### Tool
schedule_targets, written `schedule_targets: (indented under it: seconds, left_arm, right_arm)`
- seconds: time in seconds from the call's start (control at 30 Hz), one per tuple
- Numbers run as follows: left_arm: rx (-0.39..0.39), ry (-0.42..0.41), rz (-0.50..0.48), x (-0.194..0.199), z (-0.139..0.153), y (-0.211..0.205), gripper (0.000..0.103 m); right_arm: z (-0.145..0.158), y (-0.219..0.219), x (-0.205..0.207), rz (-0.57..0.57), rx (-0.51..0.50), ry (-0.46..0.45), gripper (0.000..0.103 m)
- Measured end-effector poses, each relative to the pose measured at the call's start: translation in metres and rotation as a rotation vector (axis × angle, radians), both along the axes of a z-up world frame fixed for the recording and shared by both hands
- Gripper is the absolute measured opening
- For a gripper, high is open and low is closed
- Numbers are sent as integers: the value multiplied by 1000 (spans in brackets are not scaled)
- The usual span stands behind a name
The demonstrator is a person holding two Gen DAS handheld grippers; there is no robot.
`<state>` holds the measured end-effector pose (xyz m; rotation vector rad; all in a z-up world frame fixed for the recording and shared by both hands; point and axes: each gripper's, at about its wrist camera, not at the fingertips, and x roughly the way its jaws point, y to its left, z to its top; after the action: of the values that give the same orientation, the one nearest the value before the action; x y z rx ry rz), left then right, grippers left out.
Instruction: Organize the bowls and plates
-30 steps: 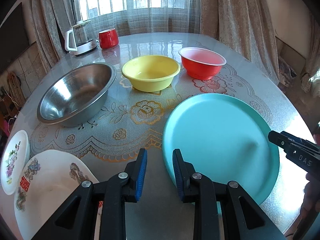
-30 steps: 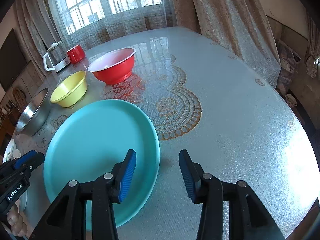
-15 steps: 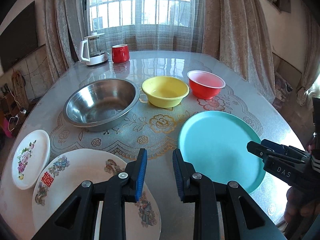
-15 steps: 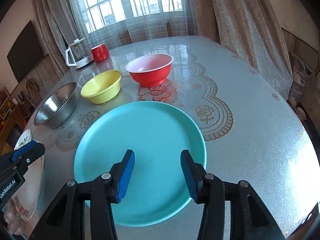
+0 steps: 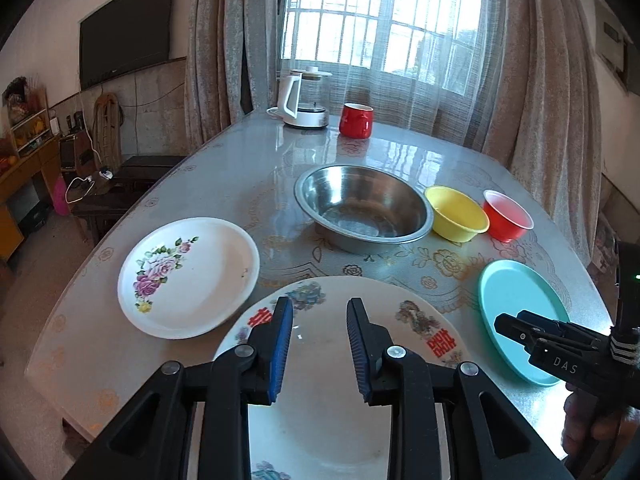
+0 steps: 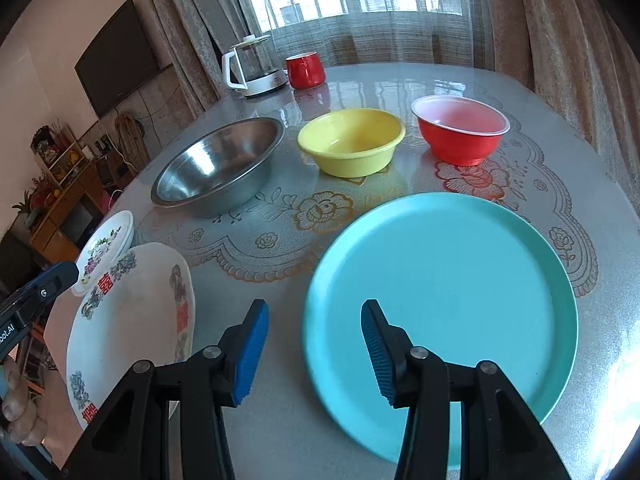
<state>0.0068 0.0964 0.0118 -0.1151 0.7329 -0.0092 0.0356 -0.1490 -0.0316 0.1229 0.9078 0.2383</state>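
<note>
Two hand-held grippers hover over a glass tabletop (image 6: 460, 80), jaws apart and empty. The left gripper (image 5: 316, 336) hangs above a large white plate with red characters (image 5: 340, 380); the right gripper (image 6: 316, 344) is over a turquoise plate's (image 6: 460, 280) near edge. Behind them stand three bowls — steel (image 6: 220, 160), yellow (image 6: 352, 140), red (image 6: 460, 132) — and a small flowered plate (image 5: 188, 276) lies at far left.
</note>
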Motion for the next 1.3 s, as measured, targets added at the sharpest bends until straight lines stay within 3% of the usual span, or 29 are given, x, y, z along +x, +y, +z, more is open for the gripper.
schedule_targets:
  seconds: [0.37, 0.6, 0.93, 1.1, 1.3]
  left_arm:
    - [-57, 36, 270, -6, -23, 110, 37]
    - [-112, 71, 331, 12, -43, 155, 43]
    - [-206, 111, 333, 41, -63, 190, 43]
    - [-248, 154, 295, 57, -75, 196, 42]
    - [-191, 145, 239, 74, -76, 184, 28]
  right_arm:
    - [23, 99, 30, 258, 95, -13, 49]
    - [20, 168, 63, 384, 231, 118, 49]
    - [-10, 236, 112, 371, 121, 213, 46]
    - [-27, 245, 127, 347, 64, 241, 35]
    - [-30, 248, 131, 360, 33, 234, 23]
